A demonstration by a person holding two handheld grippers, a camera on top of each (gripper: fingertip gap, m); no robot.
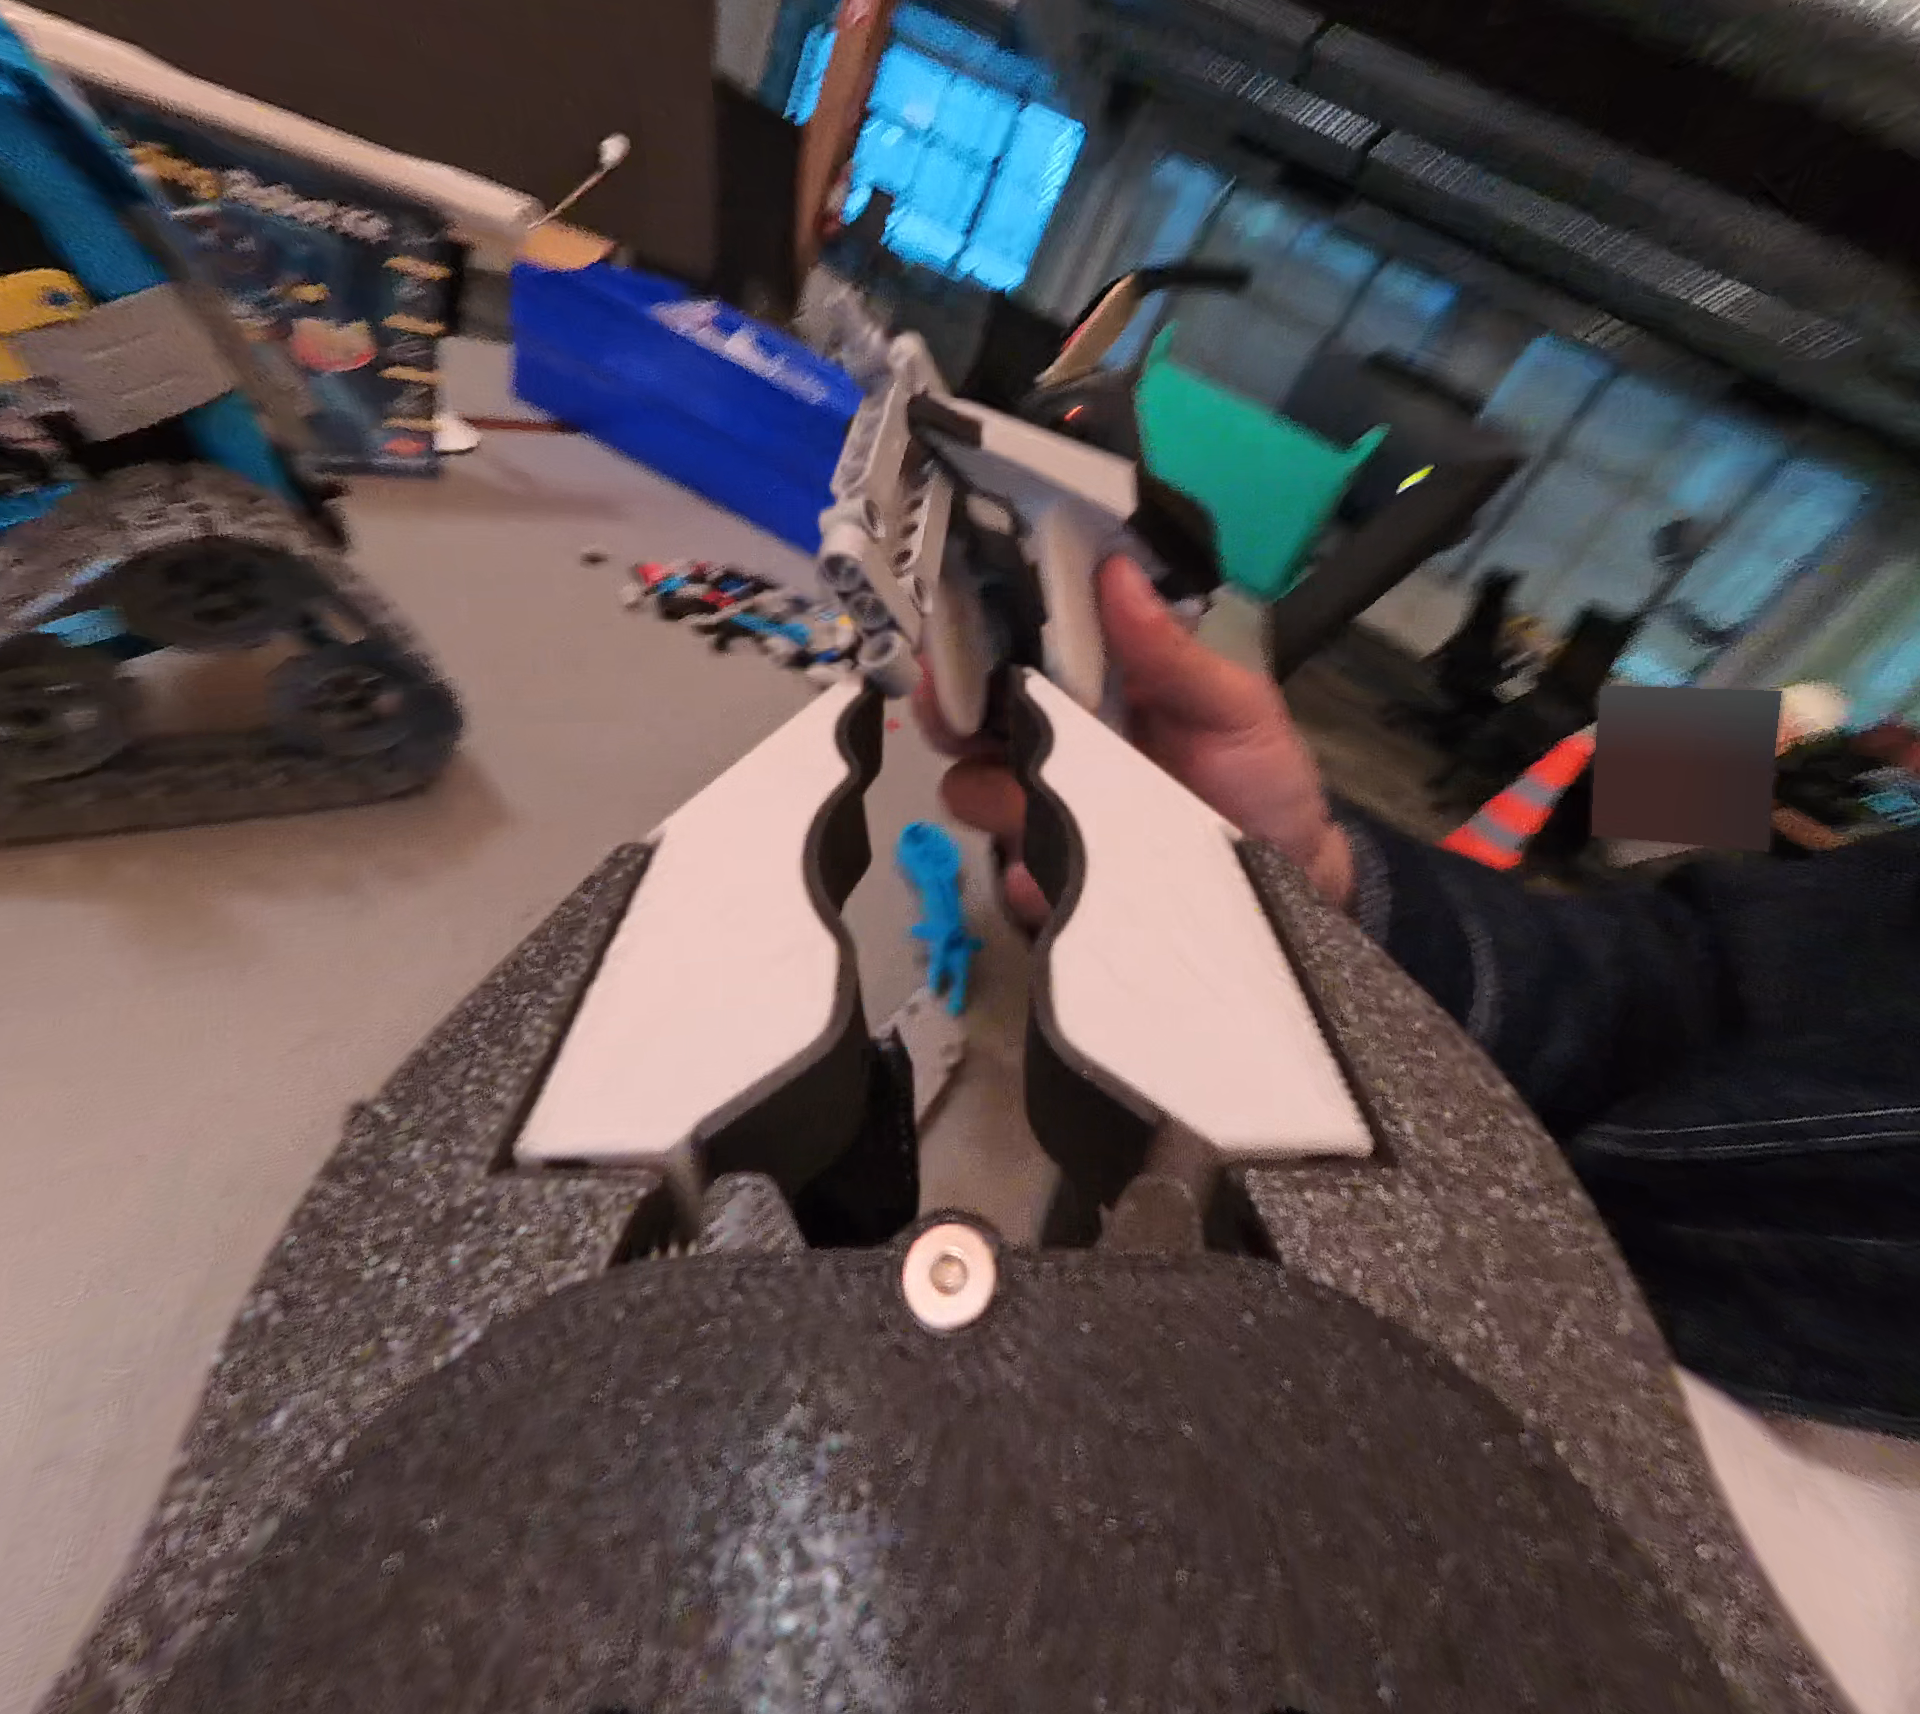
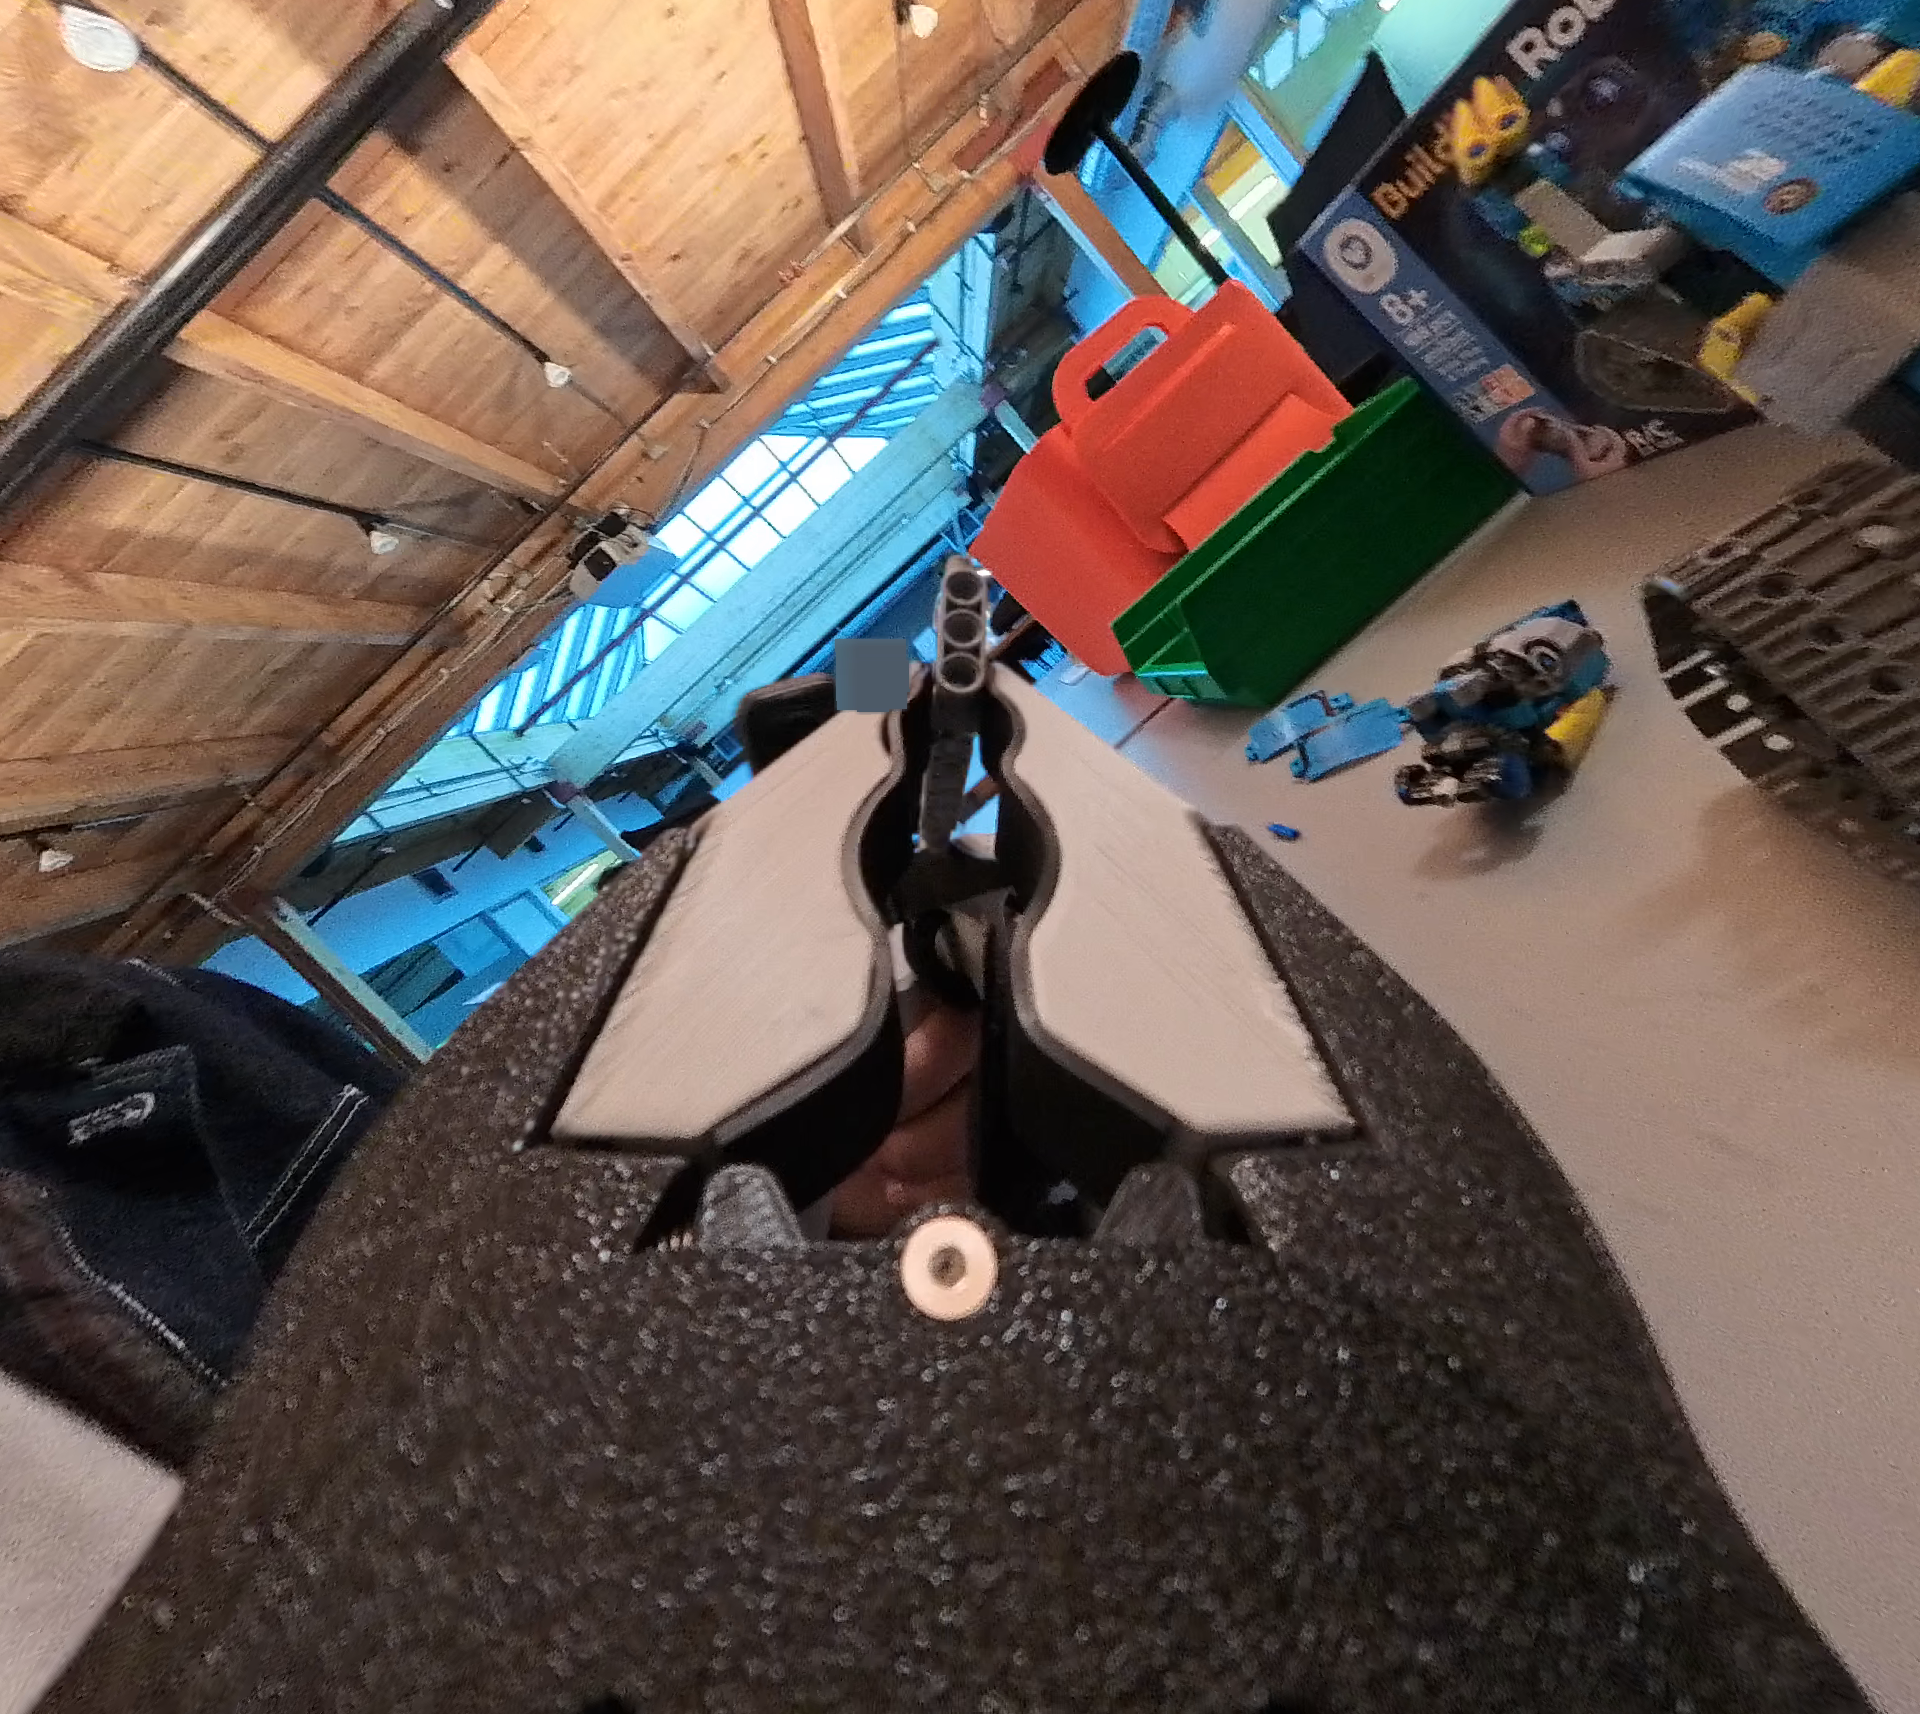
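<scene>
The left gripper (image 1: 940, 729) is hovering over the table (image 1: 260, 1041) with its jaws parted and nothing between them. Seen through the gap, a blue part (image 1: 940, 906) and a grey beam (image 1: 930, 1056) are lying on the table surface. Just past the fingertips, the right gripper (image 1: 935, 542) is being held by a hand (image 1: 1195, 729) — its jaws are clamping a grey frame (image 1: 883, 501). Behind it, small parts (image 1: 738, 604) are lying scattered, with a blue bin (image 1: 675, 397) farther back and a tracked vehicle (image 1: 187, 625) at far left.

In the right wrist view, the right gripper (image 2: 961, 698) is pinching the frame (image 2: 961, 625) edge-on, the holed end sticking out beyond the tips. Beyond, to the right, a small robot (image 2: 1507, 708) and blue plates (image 2: 1320, 729) are lying on the table (image 2: 1558, 1041). A green bin (image 2: 1309, 563) and an orange case (image 2: 1153, 459) are standing farther off — a kit box (image 2: 1621, 210) behind them.
</scene>
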